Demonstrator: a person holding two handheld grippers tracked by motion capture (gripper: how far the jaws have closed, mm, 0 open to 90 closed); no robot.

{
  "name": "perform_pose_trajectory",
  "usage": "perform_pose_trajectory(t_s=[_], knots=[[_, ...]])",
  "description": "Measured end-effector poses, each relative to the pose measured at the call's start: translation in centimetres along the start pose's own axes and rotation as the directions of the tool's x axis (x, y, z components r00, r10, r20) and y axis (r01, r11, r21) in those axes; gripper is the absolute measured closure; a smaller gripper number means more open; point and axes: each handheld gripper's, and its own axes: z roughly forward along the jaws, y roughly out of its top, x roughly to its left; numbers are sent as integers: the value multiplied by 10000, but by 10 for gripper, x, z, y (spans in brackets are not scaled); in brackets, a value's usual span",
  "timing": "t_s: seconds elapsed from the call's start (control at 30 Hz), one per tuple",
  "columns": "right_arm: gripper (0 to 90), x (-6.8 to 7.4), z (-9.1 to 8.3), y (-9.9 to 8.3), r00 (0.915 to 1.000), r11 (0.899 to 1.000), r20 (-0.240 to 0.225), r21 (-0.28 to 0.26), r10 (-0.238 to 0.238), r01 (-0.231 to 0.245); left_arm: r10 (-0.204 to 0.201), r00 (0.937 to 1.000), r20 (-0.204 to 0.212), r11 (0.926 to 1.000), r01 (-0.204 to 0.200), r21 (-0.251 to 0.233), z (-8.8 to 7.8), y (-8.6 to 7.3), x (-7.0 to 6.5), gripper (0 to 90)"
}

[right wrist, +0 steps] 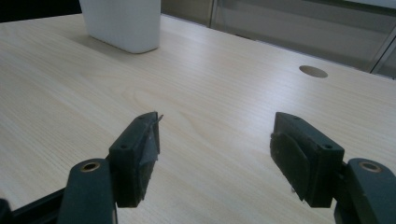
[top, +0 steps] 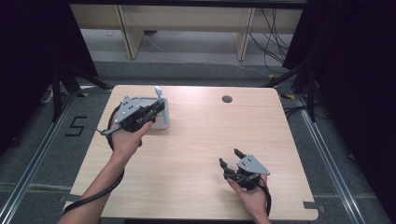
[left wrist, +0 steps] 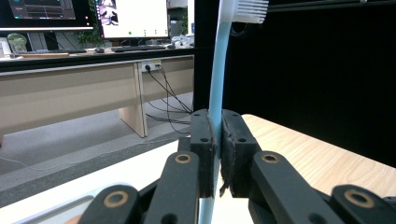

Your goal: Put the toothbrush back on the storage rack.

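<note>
High view, left to right: left hand (top: 125, 140) reaches fwd w/ forearm stretched out, left gripper (top: 159, 106) over the white rectangular plastic container (top: 164, 122) at the light wooden table's (top: 196, 140) far-left area, jaws clamped on a light-blue plastic toothbrush (left wrist: 215, 88) held upright, bristle head up. Right hand (top: 250, 198) sits near the front edge; right gripper (top: 230, 157) jaws spread wide, holding nothing, low above bare wood.
</note>
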Motion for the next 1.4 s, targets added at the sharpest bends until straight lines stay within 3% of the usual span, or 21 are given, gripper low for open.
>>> perform_pose_trajectory(t_s=[0.13,0.23,0.37,0.4,0.43,0.5,0.57,0.67,0.77,0.83,0.93,0.97,1.0,1.2,1.4], knots=[[337,1,-1,0,9999,9999,-12,49,130,-130,-13,10000,-56,10000,13,-24,1,4,3,837],[338,-1,0,0,9998,9998,16,-38,-196,196,6,10000,-80,10000,-7,-47,3,5,3,837],[338,2,0,0,9997,9998,-217,149,140,-136,-50,9999,-114,10000,50,-10,7,5,6,837],[338,0,-1,1,9998,9998,-109,32,-184,185,-70,9999,-120,10000,69,-12,7,5,6,837],[338,1,-1,1,10000,10000,-35,34,-16,16,-88,9999,-137,10000,87,-26,8,5,7,837],[338,0,-2,1,9999,9999,26,-8,-160,160,-86,9999,-139,10000,86,9,9,5,8,837],[338,1,-2,1,9999,9998,-57,120,158,-157,-98,9998,-193,9999,99,39,11,6,10,837],[338,-2,-2,1,9997,9997,88,-106,-220,221,-93,9998,-195,10000,94,20,12,8,12,837],[338,-2,-2,2,9997,9997,24,-11,-232,232,-89,9997,-222,10000,90,19,12,9,14,837],[338,2,-3,2,9996,9995,-43,176,264,-263,-85,9996,-274,10000,86,12,12,10,17,837],[338,-1,-1,2,9996,9996,38,-78,-273,274,-70,9994,-344,10000,70,0,13,12,20,837],[338,-1,-1,2,9997,9997,-24,-55,-249,249,-114,9993,-369,9999,113,-47,13,12,21,837],[338,2,-2,2,9997,9997,-159,125,209,-207,-95,9992,-396,9999,93,-39,14,13,22,837],[338,0,-1,2,9999,9999,-2,-66,-132,132,-77,9987,-509,10000,76,-11,18,13,26,837],[338,2,-2,2,9999,9999,-25,39,106,-106,-72,9978,-652,10000,76,55,22,12,31,836]])
